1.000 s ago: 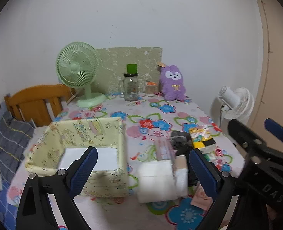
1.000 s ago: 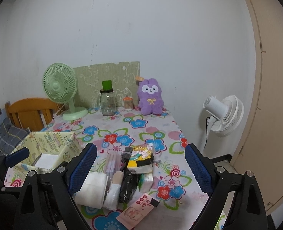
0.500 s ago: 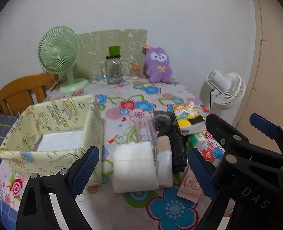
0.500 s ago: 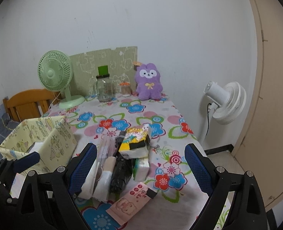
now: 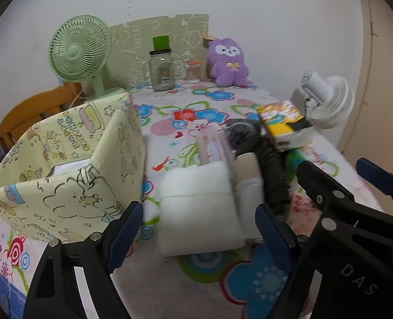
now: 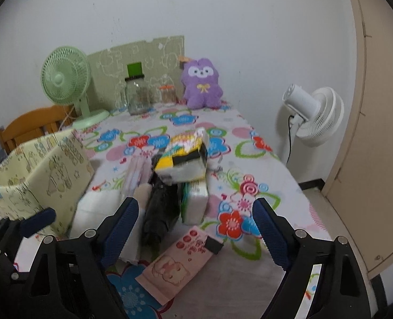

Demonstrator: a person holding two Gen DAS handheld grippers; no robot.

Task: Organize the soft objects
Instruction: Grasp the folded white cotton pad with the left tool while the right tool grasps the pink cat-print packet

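While both grippers hang low over the near edge of the flowered table (image 6: 276, 164), neither holds anything. From its own camera, the left gripper (image 5: 199, 228) has its blue pads spread wide, the jaws having just been closing a little; a white pack (image 5: 199, 207) lies on the cloth between and just past the tips, and the pads do not press on it. The right gripper (image 6: 196, 220) is likewise spread, its jaws also just narrowed slightly, with nothing pinched; a black bundle (image 6: 159, 207) and a small white tissue pack (image 6: 195, 202) lie ahead between its fingers, and a pink packet (image 6: 178, 263) lies flat on the table nearer the camera. A yellow-topped pack (image 6: 185, 156) rests tilted on top of the black bundle and tissue pack. Beside the white pack, to its right in the left view, lies a beige roll (image 5: 247, 183), touching it, and behind it a pinkish clear pack (image 5: 213, 146). Left of the pile stands a pale yellow fabric bin (image 5: 71, 170), open at the top, with something white and flat inside. At the far end of the table, against the wall, are a green fan (image 6: 63, 82), a glass jar (image 6: 136, 98) and a purple plush (image 6: 201, 85). A white fan (image 6: 316, 117) stands on the floor off the table's right side.
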